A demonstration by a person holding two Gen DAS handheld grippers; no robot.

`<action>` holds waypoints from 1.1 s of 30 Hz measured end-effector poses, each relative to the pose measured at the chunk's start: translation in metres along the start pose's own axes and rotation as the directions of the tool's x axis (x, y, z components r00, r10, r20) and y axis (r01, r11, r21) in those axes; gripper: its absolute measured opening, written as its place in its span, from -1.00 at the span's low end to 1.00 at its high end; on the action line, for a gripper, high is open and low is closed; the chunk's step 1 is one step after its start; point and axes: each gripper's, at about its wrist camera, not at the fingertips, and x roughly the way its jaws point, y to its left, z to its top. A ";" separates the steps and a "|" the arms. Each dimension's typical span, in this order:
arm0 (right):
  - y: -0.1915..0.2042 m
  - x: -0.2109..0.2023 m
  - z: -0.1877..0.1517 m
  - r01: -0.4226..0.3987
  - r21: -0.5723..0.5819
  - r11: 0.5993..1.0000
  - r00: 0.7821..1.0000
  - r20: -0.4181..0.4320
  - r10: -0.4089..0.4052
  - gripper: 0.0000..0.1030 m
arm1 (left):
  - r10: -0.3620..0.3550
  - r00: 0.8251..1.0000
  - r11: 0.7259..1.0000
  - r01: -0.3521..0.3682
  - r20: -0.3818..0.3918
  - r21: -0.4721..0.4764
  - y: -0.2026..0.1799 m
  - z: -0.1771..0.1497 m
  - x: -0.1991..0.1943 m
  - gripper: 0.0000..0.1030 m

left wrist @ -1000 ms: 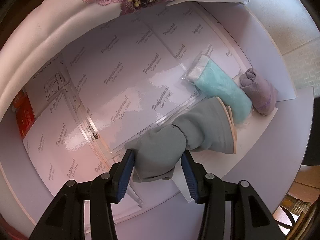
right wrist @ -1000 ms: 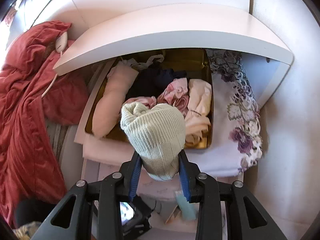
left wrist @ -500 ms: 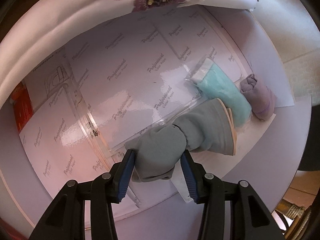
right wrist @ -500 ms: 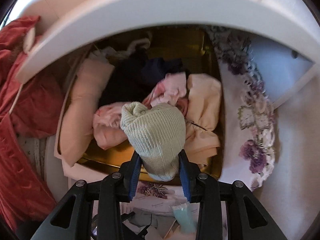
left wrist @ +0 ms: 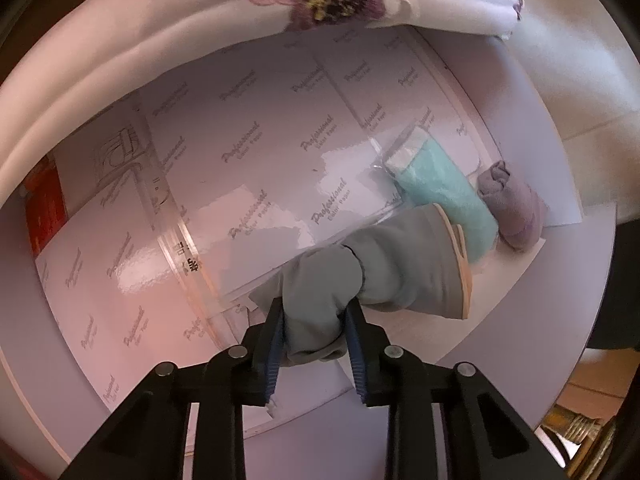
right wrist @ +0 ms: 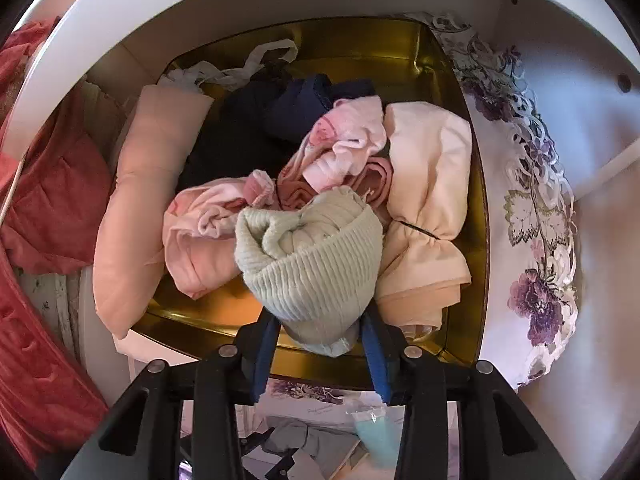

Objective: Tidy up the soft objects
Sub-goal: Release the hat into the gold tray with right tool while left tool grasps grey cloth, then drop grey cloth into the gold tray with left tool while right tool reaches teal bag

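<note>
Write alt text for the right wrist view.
The right gripper, jaws opening, lowers a cream ribbed knit roll into a gold tin already full of pink, peach and navy rolled garments; a floral cloth lies beside it.

A grey rolled cloth (left wrist: 384,268) with a tan edge lies beside a turquoise bundle (left wrist: 444,200) and a mauve one (left wrist: 516,212). A cream ribbed knit roll (right wrist: 316,264) sits over a gold tin (right wrist: 424,52) of pink, peach and navy fabrics. White cloth (right wrist: 532,208) carries purple flowers.
</note>
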 end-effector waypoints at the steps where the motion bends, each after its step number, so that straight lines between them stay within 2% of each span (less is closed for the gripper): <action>1: -0.002 0.000 -0.001 -0.011 0.012 1.000 1.000 -0.001 0.011 -0.15 | -0.007 1.000 1.000 0.007 0.001 -0.013 0.002 0.000 -0.001 -0.47; 5: -0.007 -0.005 -0.007 -0.027 0.026 0.999 1.000 0.005 0.027 -0.02 | -0.037 0.999 0.996 0.037 0.011 -0.085 0.016 -0.003 -0.003 -0.48; 11: -0.016 -0.020 -0.019 -0.048 0.047 0.998 0.998 0.036 0.046 0.14 | -0.064 0.998 0.987 0.066 0.018 -0.145 0.031 -0.009 -0.007 -0.53; 15: -0.027 -0.038 -0.031 -0.063 0.073 0.995 0.995 0.084 0.056 0.15 | -0.072 0.997 0.983 0.075 0.022 -0.170 0.037 -0.013 -0.009 -0.54; 22: -0.046 -0.060 -0.079 -0.091 0.129 0.987 0.988 0.133 0.074 0.15 | -0.080 0.995 0.967 0.091 0.056 -0.237 0.051 -0.019 -0.024 -0.54; 27: -0.060 -0.056 -0.124 -0.074 0.174 0.982 0.994 0.097 0.058 0.16 | -0.085 0.992 0.959 0.107 0.092 -0.264 0.057 -0.024 -0.040 -0.54; 33: -0.068 -0.024 -0.154 0.032 0.202 0.979 0.998 -0.050 -0.023 0.16 | -0.088 0.985 0.946 0.129 0.145 -0.299 0.062 -0.036 -0.064 -0.54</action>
